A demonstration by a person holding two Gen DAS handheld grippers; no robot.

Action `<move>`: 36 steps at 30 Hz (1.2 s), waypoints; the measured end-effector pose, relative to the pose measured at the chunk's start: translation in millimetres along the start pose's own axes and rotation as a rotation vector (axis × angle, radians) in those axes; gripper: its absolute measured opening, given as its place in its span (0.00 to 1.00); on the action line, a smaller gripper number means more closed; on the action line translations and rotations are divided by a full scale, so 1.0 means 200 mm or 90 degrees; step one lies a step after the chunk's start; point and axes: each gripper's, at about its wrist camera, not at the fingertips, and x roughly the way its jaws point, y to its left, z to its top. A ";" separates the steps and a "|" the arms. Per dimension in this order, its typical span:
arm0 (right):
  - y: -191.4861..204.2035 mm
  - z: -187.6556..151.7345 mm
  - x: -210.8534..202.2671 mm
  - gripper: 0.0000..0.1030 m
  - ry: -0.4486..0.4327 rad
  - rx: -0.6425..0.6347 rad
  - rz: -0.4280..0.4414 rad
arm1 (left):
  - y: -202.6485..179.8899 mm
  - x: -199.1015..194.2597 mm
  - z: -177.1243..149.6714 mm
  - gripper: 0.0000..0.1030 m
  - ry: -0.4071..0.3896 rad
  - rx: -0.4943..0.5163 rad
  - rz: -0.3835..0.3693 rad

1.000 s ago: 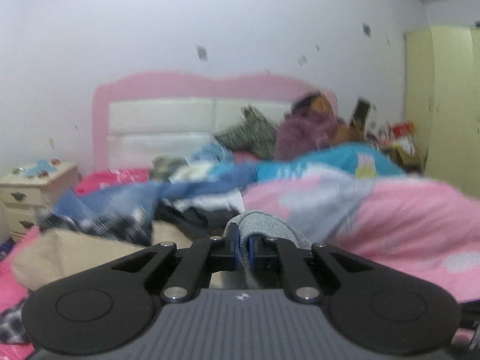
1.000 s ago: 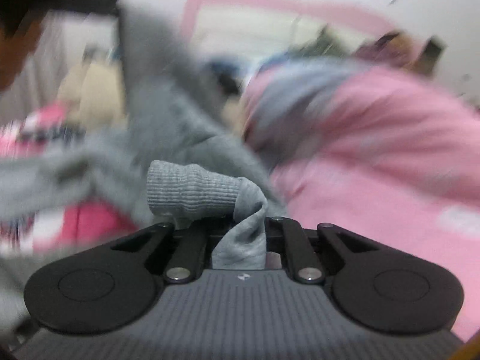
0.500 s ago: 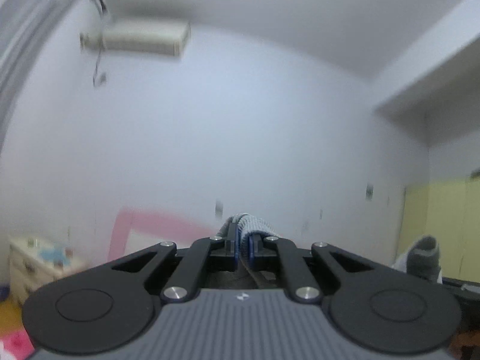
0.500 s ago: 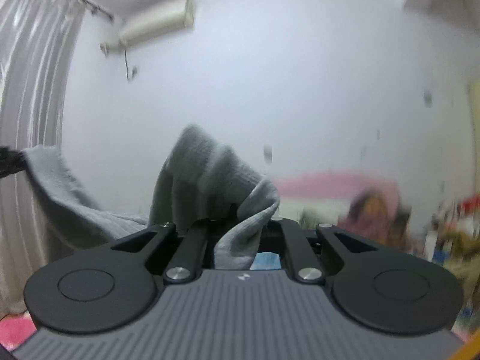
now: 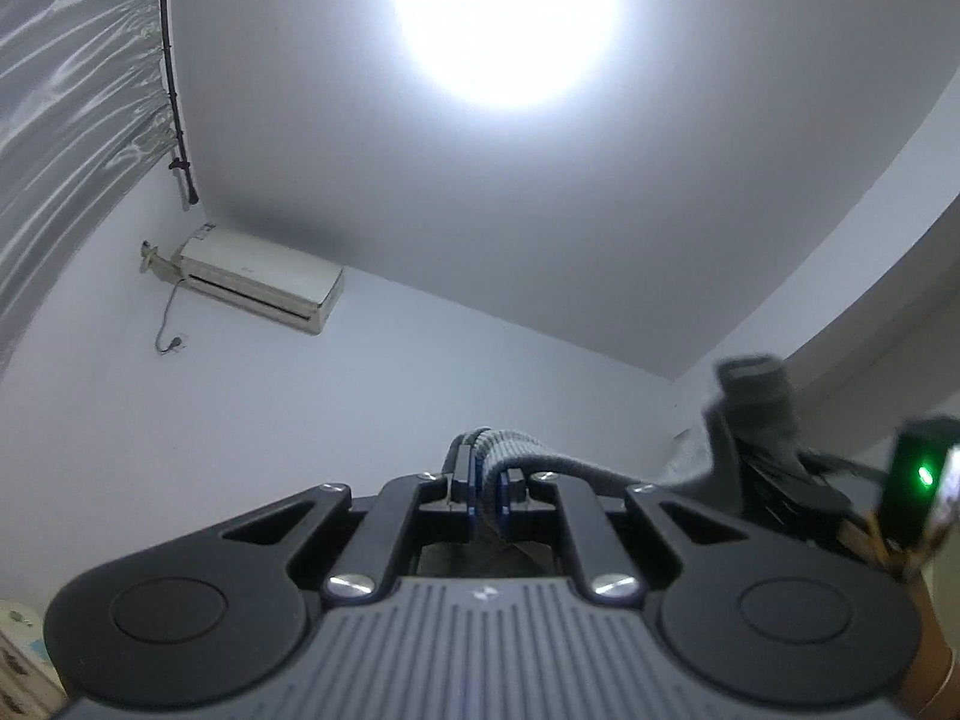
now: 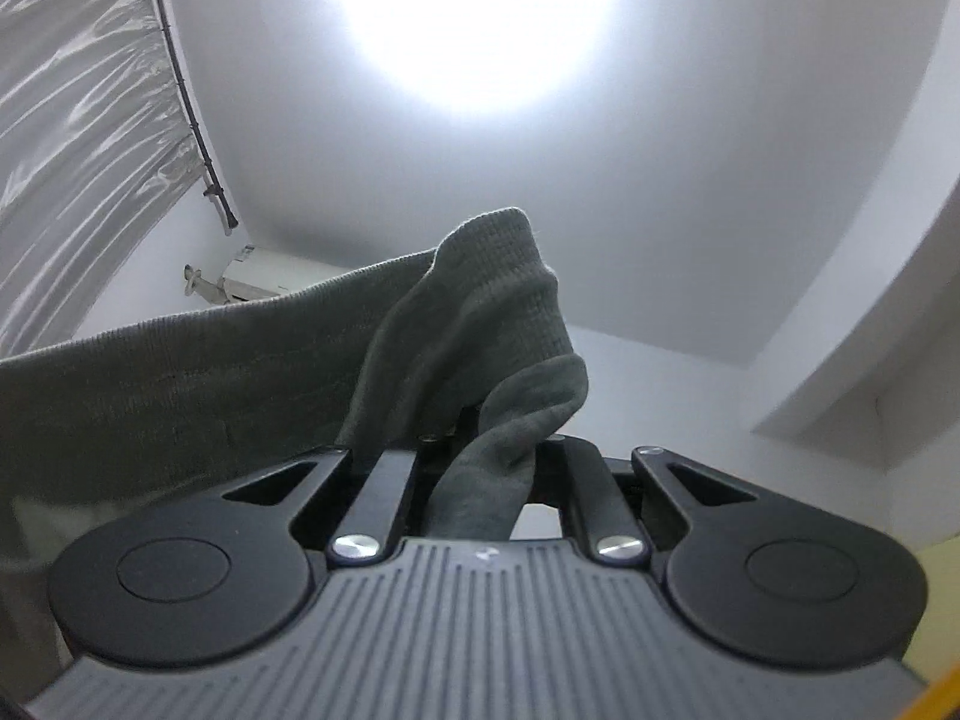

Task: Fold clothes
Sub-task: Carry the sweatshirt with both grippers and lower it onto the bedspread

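A grey knit garment [image 6: 180, 384] is held up in the air between both grippers. My left gripper [image 5: 487, 480] is shut on a ribbed edge of the garment [image 5: 510, 450], which trails off to the right toward the other gripper [image 5: 780, 480]. My right gripper [image 6: 480, 450] is shut on a bunched fold of the garment, and the fabric stretches taut to the left edge of that view. Both cameras point up at the ceiling, so the lower part of the garment and the bed are hidden.
A bright ceiling lamp [image 5: 504, 18] glares overhead. A wall air conditioner [image 5: 258, 276] hangs at the left, beside a pale curtain [image 5: 66, 96] on a rail. A ceiling beam [image 6: 870, 330] runs at the right. A nightstand corner [image 5: 18, 648] shows bottom left.
Both grippers have swung upward with the grey garment, from facing the cluttered bed to facing the wall and then the ceiling. The fabric between them has pulled taut.
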 end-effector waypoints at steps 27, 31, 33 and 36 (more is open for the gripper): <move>2.71 -1.60 -0.22 0.06 0.373 0.111 0.708 | 2.30 -1.46 -1.22 0.08 0.186 -0.240 0.582; 3.16 -1.75 -0.35 0.06 0.436 0.067 0.793 | 2.61 -1.65 -1.35 0.08 0.246 -0.284 0.699; 3.37 -1.83 -0.42 0.06 0.473 0.042 0.833 | 2.77 -1.74 -1.40 0.09 0.293 -0.321 0.775; 3.62 -1.96 -0.55 0.07 0.540 0.012 0.887 | 2.90 -1.88 -1.50 0.12 0.384 -0.333 0.884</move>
